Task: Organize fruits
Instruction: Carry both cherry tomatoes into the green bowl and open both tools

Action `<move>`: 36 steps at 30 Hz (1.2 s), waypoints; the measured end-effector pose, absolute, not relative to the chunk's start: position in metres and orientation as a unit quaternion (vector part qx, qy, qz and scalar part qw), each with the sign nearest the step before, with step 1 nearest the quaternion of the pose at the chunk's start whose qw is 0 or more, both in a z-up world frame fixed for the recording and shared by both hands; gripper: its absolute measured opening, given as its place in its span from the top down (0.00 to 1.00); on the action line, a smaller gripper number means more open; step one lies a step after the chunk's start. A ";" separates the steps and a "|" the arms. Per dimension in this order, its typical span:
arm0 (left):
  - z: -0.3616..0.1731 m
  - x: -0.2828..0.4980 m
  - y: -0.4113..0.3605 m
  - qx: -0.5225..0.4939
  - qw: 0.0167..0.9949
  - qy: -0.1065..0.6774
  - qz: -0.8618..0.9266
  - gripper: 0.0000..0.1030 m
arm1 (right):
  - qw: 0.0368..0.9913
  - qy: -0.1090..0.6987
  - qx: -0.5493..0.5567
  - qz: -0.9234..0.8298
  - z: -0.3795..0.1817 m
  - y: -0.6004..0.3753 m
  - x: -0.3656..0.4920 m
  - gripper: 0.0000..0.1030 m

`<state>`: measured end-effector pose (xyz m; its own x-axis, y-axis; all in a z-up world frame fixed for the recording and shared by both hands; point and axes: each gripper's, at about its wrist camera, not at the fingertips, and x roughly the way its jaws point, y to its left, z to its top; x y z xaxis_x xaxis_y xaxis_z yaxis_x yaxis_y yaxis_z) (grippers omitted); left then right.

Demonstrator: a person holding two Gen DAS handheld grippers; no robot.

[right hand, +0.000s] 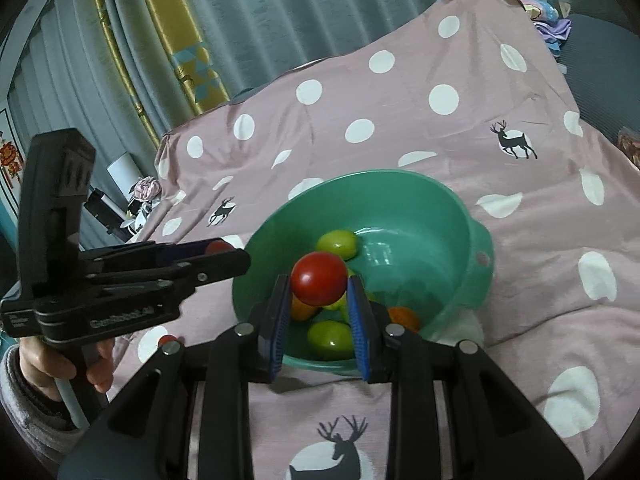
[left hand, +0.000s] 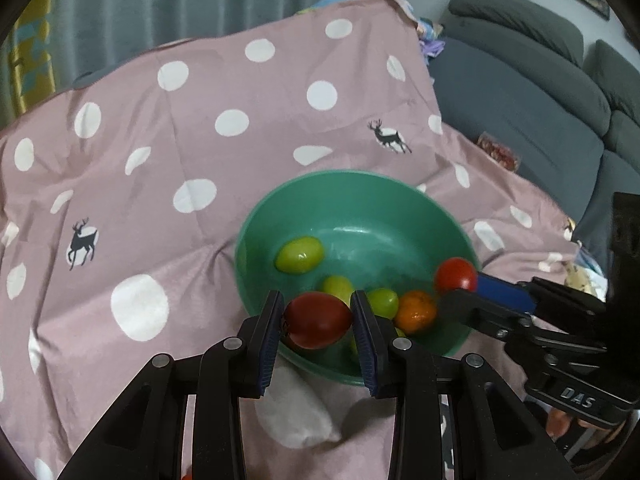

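While tongs (left hand: 318, 322) pinch glossy oval tomato (left hand: 318, 320), bowl (left hand: 320, 192) gleams

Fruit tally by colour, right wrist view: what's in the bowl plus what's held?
Red fruit: 2
Green fruit: 3
Orange fruit: 2
Total: 7 visible

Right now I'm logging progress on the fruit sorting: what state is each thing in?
Left hand-held gripper: shut on a dark red tomato, over the bowl's near rim.
Right hand-held gripper: shut on a bright red tomato, above the bowl.
Green bowl: upright on the cloth, partly filled.
Green fruits: loose in the bowl.
Orange fruit: loose in the bowl.
Spotted cloth: spread out, wrinkled.
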<state>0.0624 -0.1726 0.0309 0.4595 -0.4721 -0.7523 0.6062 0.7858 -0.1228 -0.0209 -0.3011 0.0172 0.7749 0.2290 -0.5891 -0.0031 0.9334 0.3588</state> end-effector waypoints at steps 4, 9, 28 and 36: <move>0.025 0.067 -0.182 0.089 0.846 0.420 -0.316 0.66 | 0.927 0.328 0.174 0.060 0.016 -0.306 -0.021 0.72; 0.024 0.070 -0.194 0.101 0.843 0.421 -0.319 0.66 | 0.926 0.327 0.177 0.059 0.014 -0.309 -0.021 0.72; 0.012 0.075 -0.217 0.136 0.835 0.433 -0.312 0.66 | 0.926 0.326 0.181 0.051 0.012 -0.317 -0.021 0.72; 0.014 0.075 -0.220 0.134 0.836 0.430 -0.313 0.66 | 0.926 0.325 0.188 0.047 0.013 -0.320 -0.021 0.70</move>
<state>0.0752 -0.2199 0.0138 0.4334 -0.4086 -0.8032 0.6391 0.7678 -0.0457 -0.0209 -0.3199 0.0129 0.7847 0.2084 -0.5838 0.0360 0.9249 0.3785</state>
